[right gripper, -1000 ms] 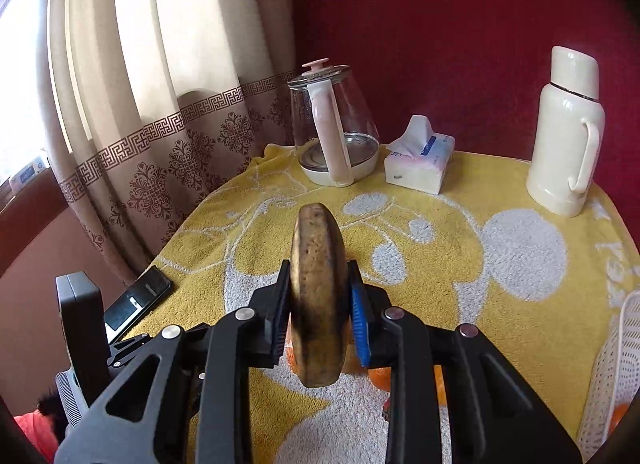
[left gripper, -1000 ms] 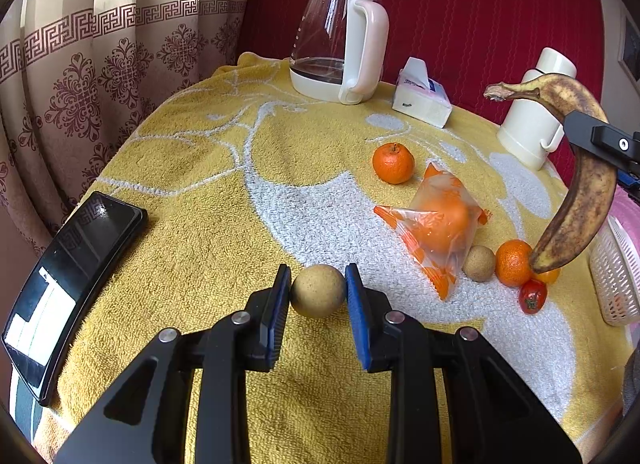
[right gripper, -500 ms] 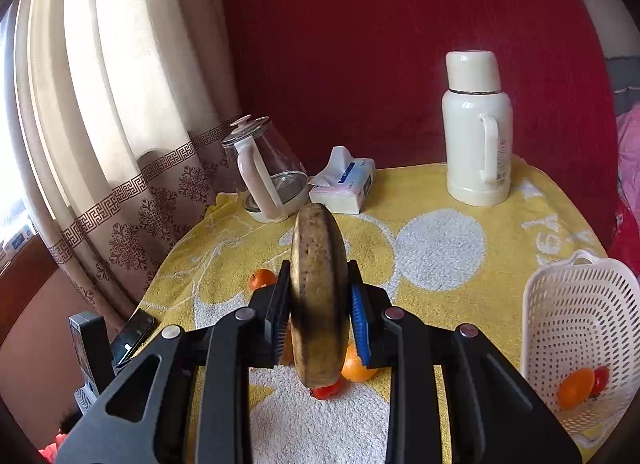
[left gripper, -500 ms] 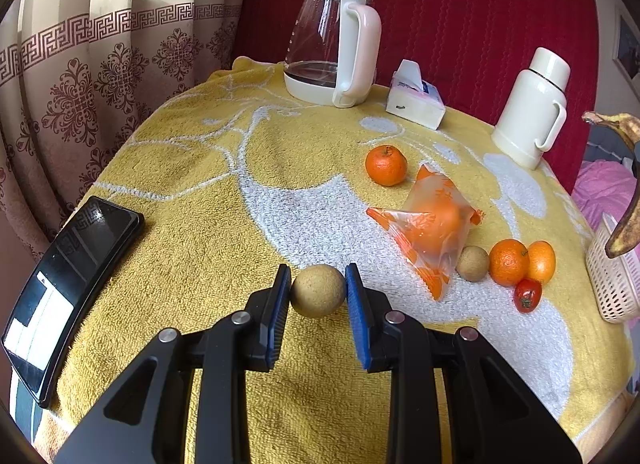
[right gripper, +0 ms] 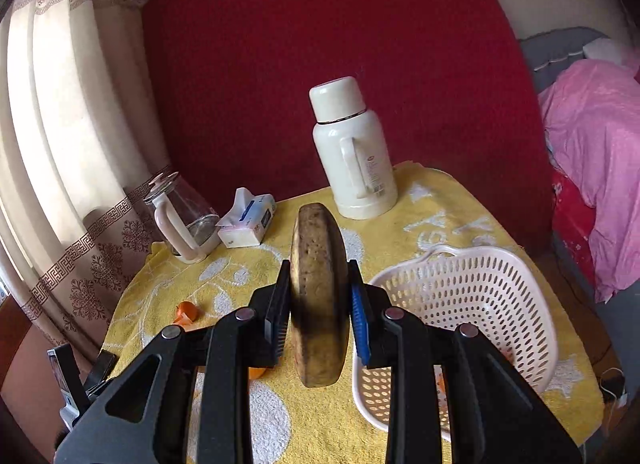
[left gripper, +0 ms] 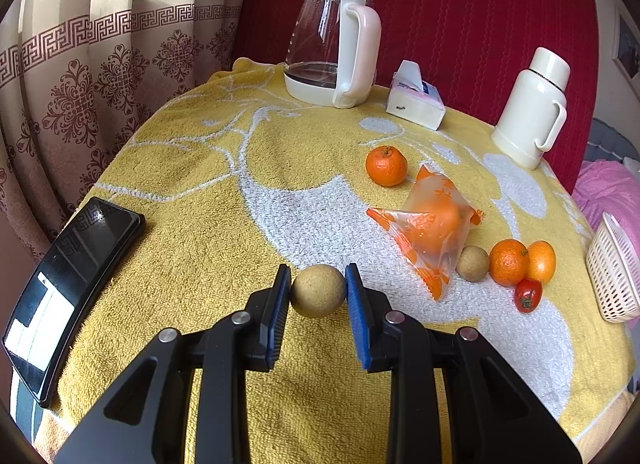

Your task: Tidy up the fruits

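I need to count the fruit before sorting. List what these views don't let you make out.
1. Basket contents, right wrist view: the right gripper and banana cover its near side; only orange glimpses show.
2. Basket, left wrist view: cut off by the frame edge.
3. Fruit in the bag, left wrist view: blurred by the plastic.

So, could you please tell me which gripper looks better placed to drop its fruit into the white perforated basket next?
Right. The right gripper, shut on the brown-spotted banana, sits beside the white perforated plastic basket. The left gripper holds a round tan fruit with the basket at its view's far edge.
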`<act>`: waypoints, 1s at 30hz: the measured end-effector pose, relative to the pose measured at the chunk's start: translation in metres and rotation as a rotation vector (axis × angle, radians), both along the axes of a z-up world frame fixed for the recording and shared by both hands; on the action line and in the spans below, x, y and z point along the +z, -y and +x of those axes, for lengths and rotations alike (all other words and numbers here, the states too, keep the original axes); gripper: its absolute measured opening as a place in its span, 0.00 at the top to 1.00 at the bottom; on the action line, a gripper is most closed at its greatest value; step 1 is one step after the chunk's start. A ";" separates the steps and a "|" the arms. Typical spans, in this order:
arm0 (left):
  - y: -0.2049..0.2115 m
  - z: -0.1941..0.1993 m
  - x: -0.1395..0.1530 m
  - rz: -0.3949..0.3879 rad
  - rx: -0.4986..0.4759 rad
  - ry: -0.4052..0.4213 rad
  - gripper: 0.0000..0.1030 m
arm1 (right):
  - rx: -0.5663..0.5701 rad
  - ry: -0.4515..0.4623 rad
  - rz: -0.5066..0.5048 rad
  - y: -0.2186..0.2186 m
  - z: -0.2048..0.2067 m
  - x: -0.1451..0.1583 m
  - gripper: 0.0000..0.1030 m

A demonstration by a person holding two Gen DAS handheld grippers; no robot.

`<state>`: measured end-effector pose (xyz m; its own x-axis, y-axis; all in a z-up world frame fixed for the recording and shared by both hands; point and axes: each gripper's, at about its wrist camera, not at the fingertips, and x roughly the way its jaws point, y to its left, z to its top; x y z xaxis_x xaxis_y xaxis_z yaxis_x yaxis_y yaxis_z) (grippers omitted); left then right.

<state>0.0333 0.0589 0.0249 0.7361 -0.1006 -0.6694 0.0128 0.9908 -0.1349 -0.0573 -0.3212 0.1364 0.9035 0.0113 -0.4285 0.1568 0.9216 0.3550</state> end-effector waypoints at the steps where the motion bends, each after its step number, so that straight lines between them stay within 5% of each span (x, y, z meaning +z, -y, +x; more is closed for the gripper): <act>1: 0.000 0.000 0.000 0.000 0.001 0.000 0.73 | -0.018 -0.003 0.005 0.007 -0.004 -0.001 0.74; 14: -0.002 -0.001 0.000 -0.001 0.006 0.000 0.73 | -0.126 -0.099 0.082 0.057 -0.011 -0.037 0.74; 23: -0.002 0.000 -0.001 -0.001 0.007 0.000 0.73 | -0.141 -0.184 0.253 0.083 -0.001 -0.073 0.74; 30: -0.002 0.000 -0.001 -0.001 0.006 0.000 0.73 | -0.186 -0.213 0.258 0.087 -0.004 -0.079 0.73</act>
<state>0.0331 0.0613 0.0242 0.7364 -0.0970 -0.6696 0.0066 0.9907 -0.1362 -0.0613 -0.4086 0.0576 0.7914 -0.0125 -0.6111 0.4083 0.7549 0.5133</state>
